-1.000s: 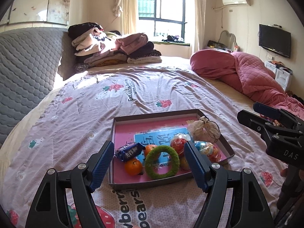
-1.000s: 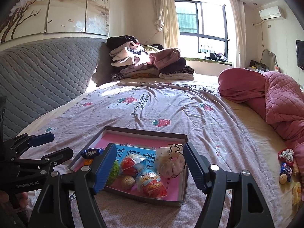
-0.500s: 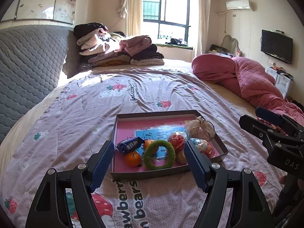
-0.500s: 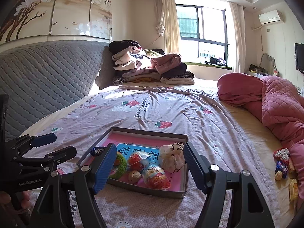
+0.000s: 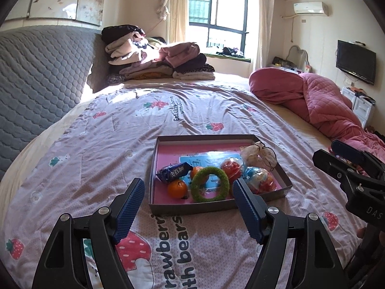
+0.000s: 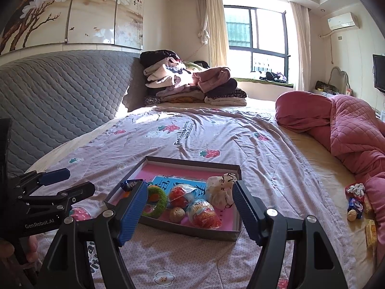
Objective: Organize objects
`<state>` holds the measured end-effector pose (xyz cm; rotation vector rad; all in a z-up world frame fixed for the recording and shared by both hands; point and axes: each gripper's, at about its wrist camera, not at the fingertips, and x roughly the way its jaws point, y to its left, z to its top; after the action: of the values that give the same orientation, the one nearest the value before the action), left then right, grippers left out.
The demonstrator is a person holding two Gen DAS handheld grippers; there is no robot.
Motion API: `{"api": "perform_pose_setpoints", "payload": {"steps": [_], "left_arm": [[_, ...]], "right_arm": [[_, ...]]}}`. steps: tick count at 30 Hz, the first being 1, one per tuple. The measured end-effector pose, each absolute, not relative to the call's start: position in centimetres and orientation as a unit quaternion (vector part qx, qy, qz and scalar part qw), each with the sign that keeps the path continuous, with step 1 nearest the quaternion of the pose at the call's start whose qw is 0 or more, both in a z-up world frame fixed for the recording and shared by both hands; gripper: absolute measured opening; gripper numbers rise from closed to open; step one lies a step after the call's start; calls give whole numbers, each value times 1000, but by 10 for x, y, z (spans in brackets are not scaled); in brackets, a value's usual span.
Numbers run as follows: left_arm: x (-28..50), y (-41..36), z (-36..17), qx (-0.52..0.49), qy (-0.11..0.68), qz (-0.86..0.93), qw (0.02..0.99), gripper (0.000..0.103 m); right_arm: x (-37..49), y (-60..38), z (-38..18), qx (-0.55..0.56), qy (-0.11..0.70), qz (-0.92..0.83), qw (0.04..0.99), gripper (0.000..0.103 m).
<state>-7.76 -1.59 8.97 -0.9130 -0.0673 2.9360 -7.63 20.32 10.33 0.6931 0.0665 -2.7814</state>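
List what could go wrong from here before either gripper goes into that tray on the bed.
1. The tray sits on a soft, wrinkled quilt; pressing on one side may tip it and set the orange rolling.
2. The green ring touches the orange and the wrapped red ball; the open left gripper may nudge them.
3. Loose snacks by the pink blanket could be overlooked.
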Motion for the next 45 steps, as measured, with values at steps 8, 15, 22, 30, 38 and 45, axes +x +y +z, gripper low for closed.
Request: {"api": "perform_pose_setpoints", "payload": {"steps": [8, 15, 22, 30, 38, 45], "left_arm": [[-71, -17, 77, -307, -16, 952, 19, 77], [-68, -15, 64, -317, -11, 948, 13, 77], [-65, -11, 46, -336, -13, 941, 19, 77], [-62, -2, 31, -340, -8, 940, 24, 77], [-64, 5, 22, -345, 5, 938, 19, 77], [-65, 3, 19, -344, 0, 939, 18, 77]], "right_arm": [[-71, 201, 88, 256, 24, -958, 130, 72], [-67, 201, 76, 266, 23, -956, 126, 72], [-65, 202, 59, 280, 19, -952, 122, 72], [-63, 209, 38, 298, 11, -948, 114, 72], [-67, 211, 29, 308, 8, -945, 109, 72], [-68, 211, 23, 311, 8, -944, 109, 72]]}}
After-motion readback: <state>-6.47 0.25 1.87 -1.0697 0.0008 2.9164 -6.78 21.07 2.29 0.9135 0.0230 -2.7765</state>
